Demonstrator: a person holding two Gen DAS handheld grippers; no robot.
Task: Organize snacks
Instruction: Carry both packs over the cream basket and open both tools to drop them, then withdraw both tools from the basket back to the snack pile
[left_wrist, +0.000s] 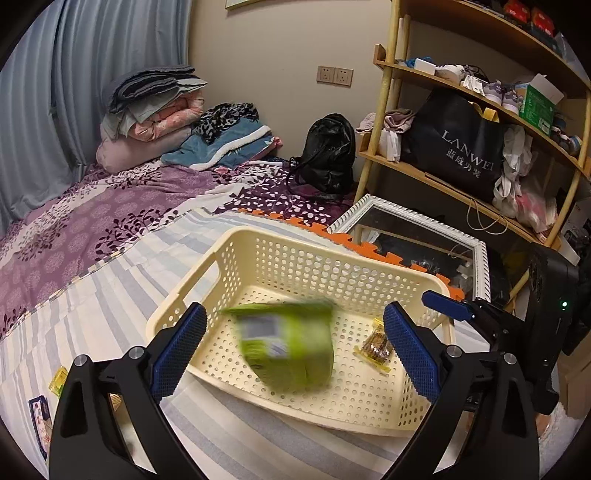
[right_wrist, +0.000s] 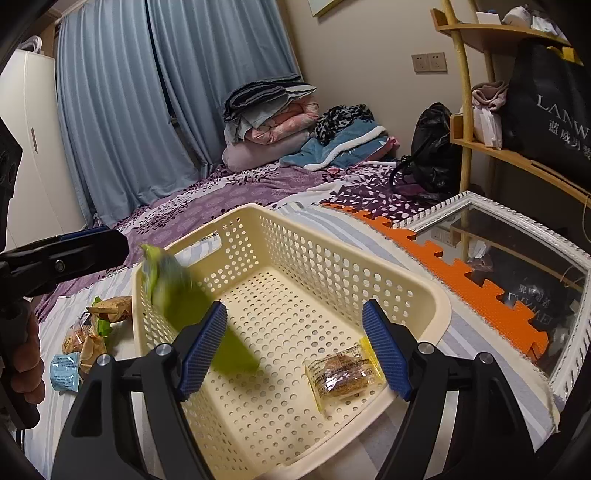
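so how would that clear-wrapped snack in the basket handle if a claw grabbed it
The wrapped snack looks small, so probably light. Its clear film with loose crimped ends would likely crinkle and slip. The brown cake inside looks crumbly, so a hard squeeze might crush it against the basket.

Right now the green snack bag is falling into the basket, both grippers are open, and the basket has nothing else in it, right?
Not quite. The green snack bag is blurred over the basket, and both grippers are open, but the basket isn't otherwise empty: a small wrapped snack already lies on its floor, clearest in the right wrist view.
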